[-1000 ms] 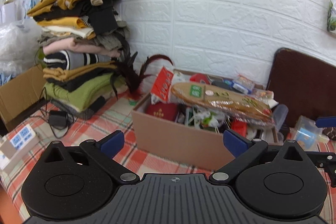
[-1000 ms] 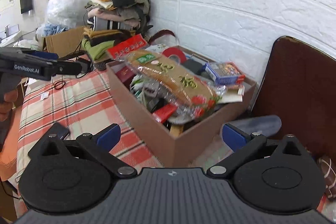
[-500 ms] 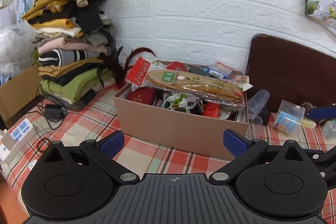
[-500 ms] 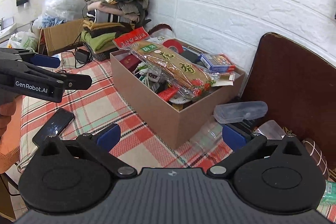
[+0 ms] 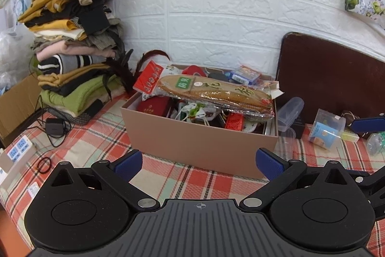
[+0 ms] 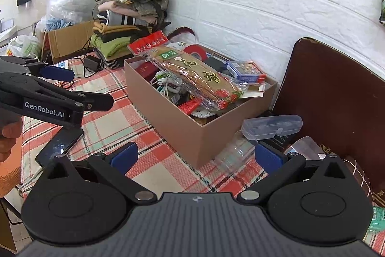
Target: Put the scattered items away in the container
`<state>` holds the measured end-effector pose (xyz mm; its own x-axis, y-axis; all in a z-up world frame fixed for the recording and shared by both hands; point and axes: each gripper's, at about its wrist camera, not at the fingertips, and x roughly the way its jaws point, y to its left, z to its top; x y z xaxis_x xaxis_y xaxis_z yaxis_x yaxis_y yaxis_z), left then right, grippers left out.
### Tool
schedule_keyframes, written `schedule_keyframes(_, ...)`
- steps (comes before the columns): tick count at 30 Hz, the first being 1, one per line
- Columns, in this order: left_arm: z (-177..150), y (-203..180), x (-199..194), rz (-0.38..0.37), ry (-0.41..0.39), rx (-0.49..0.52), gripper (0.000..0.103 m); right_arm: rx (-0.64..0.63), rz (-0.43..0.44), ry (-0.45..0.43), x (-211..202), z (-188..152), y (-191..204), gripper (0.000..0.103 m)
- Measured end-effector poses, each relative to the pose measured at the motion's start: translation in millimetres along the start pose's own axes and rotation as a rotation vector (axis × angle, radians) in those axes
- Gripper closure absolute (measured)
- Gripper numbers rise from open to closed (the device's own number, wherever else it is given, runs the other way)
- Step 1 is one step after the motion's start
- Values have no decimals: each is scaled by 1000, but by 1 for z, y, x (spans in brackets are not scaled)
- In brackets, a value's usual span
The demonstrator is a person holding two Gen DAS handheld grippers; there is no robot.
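Observation:
A brown cardboard box [image 5: 199, 143] [image 6: 168, 112] stands on the plaid tablecloth, heaped with items; a long snack packet [image 5: 216, 93] [image 6: 195, 76] lies across the top. Right of the box lie a clear plastic case [image 5: 290, 113] [image 6: 272, 125], a clear cup [image 6: 234, 153] on its side and a clear tub with a blue label [image 5: 327, 129]. My left gripper [image 5: 198, 161] is open and empty, in front of the box. My right gripper [image 6: 195, 155] is open and empty, near the box's right corner.
A tall pile of folded clothes [image 5: 72, 40] stands left of the box. A charger [image 5: 55, 127], a power strip [image 5: 16, 151] and a hair tie [image 5: 44, 164] lie at the left. A phone [image 6: 60, 146] lies on the cloth. A dark board [image 5: 332, 78] leans on the wall.
Both grippers have pulled back from the box, so it looks smaller and farther. The clear case, cup and tub to its right have come into view. Both grippers stay open.

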<state>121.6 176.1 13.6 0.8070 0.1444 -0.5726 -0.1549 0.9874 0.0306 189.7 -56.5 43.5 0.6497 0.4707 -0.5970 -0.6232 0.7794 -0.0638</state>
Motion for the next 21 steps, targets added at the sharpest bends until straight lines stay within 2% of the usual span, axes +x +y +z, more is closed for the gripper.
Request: schedule_keyframes(21, -2, 0, 7, -7, 4, 13, 0, 9, 4, 12, 5, 0, -1, 1)
